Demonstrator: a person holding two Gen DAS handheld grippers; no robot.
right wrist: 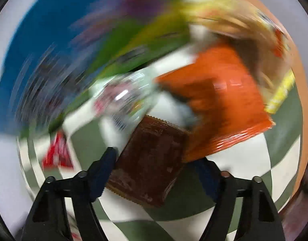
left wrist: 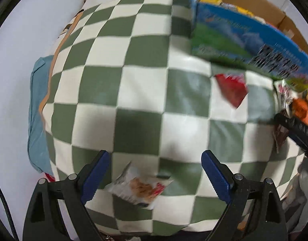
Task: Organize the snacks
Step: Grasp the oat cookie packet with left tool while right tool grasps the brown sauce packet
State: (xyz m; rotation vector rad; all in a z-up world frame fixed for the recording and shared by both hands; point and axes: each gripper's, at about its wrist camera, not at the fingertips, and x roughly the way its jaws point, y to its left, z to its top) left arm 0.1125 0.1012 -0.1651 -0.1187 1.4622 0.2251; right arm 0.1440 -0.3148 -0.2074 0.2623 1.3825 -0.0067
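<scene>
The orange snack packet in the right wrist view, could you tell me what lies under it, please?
The orange snack packet overlaps the upper corner of a brown packet; both lie on the green-and-white checked cloth. Anything beneath the packet's middle is covered, and blur hides finer detail.

green-and-cream checked cloth (left wrist: 134,92); blue-green box (left wrist: 244,40) upper right; red packet (left wrist: 232,89); orange packet (right wrist: 220,104), dark brown packet (right wrist: 150,160).

Green-and-white checkered cloth (left wrist: 134,84) — pale wall (left wrist: 23,40) behind
</scene>
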